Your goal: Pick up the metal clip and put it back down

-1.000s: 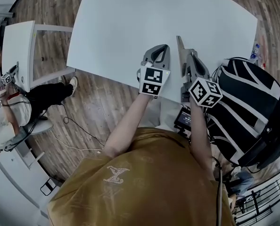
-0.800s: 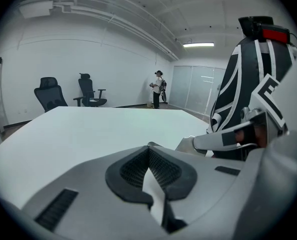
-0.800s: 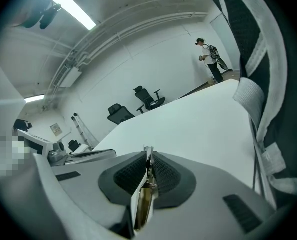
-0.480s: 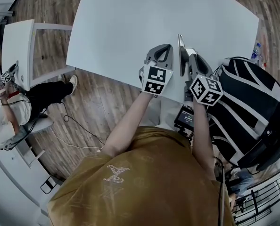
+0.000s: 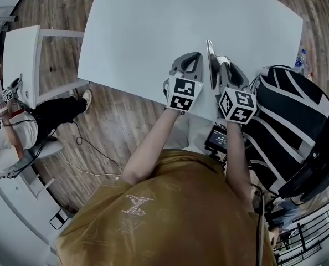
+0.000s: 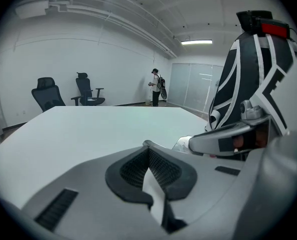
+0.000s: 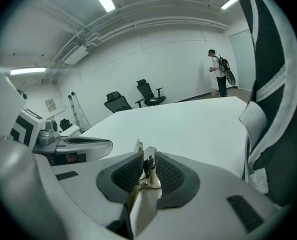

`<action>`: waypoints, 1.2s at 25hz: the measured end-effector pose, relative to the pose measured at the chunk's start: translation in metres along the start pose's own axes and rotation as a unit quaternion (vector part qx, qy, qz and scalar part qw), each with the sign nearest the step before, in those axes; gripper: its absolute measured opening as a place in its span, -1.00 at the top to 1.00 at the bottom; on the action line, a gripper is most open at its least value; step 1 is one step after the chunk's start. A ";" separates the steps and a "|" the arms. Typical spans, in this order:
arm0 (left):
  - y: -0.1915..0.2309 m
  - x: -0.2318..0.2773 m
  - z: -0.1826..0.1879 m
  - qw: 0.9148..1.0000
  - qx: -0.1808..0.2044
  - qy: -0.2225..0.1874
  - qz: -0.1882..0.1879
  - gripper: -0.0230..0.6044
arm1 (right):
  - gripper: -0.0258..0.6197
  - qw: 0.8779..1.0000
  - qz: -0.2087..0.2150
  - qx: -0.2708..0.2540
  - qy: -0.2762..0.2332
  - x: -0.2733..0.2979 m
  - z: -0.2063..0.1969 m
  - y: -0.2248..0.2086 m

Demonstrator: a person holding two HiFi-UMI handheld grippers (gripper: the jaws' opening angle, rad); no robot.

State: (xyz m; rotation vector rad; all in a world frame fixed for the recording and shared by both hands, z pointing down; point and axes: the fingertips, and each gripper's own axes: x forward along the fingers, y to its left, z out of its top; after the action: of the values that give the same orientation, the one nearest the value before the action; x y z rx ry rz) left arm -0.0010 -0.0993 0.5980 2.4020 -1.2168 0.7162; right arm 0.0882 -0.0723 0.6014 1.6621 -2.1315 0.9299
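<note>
My right gripper (image 5: pixel 222 66) is shut on the metal clip (image 5: pixel 210 64), a thin silvery strip that sticks out past the jaws over the near edge of the white table (image 5: pixel 170 21). In the right gripper view the clip (image 7: pixel 148 170) sits pinched between the ribbed black pads (image 7: pixel 171 176). Just left of it, my left gripper (image 5: pixel 193 58) is shut with nothing in it; its pads (image 6: pixel 163 168) meet in the left gripper view. The two grippers are side by side, a small gap apart.
A black bulky thing with white stripes (image 5: pixel 297 126) stands close on the right. A small screen device (image 5: pixel 216 140) lies below the table's near edge. A second white table (image 5: pixel 20 60) and a seated person (image 5: pixel 15 132) are at far left. Office chairs (image 6: pixel 46 95) stand beyond the table.
My right gripper has rolled a little about its own axis with the clip still in it, and its marker cube now faces more towards me. The left gripper has stayed put.
</note>
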 end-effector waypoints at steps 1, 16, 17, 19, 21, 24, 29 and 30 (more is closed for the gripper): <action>-0.001 0.001 0.000 1.000 0.001 0.001 -0.001 0.91 | 0.73 1.000 -0.002 -0.006 0.001 0.000 0.000 0.000; -0.003 -0.006 0.010 1.000 -0.007 -0.012 -0.011 0.91 | 0.69 0.999 -0.028 -0.046 -0.005 -0.006 0.003 -0.004; -0.002 -0.006 0.011 1.000 -0.006 -0.014 -0.010 0.91 | 0.69 0.999 -0.028 -0.041 -0.011 -0.007 0.005 -0.004; -0.002 -0.009 0.012 1.000 -0.006 -0.017 -0.007 0.91 | 0.69 0.999 -0.023 -0.030 -0.027 -0.011 0.011 -0.003; -0.002 -0.013 0.014 1.000 -0.004 -0.022 -0.004 0.91 | 0.69 0.998 -0.022 -0.029 -0.043 -0.016 0.017 -0.002; -0.003 -0.018 0.018 1.000 -0.003 -0.030 -0.003 0.91 | 0.69 0.996 -0.025 -0.042 -0.068 -0.024 0.027 0.000; -0.005 -0.032 0.028 0.999 -0.001 -0.045 0.000 0.91 | 0.69 0.994 -0.028 -0.064 -0.089 -0.037 0.038 0.011; -0.005 -0.035 0.031 0.999 0.000 -0.052 0.004 0.91 | 0.69 0.993 -0.031 -0.064 -0.096 -0.041 0.040 0.011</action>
State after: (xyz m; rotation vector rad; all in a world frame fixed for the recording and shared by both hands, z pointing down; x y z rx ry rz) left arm -0.0058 -0.0902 0.5519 2.4643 -1.2663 0.5994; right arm 0.0961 -0.0655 0.5441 1.8042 -2.1938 0.6233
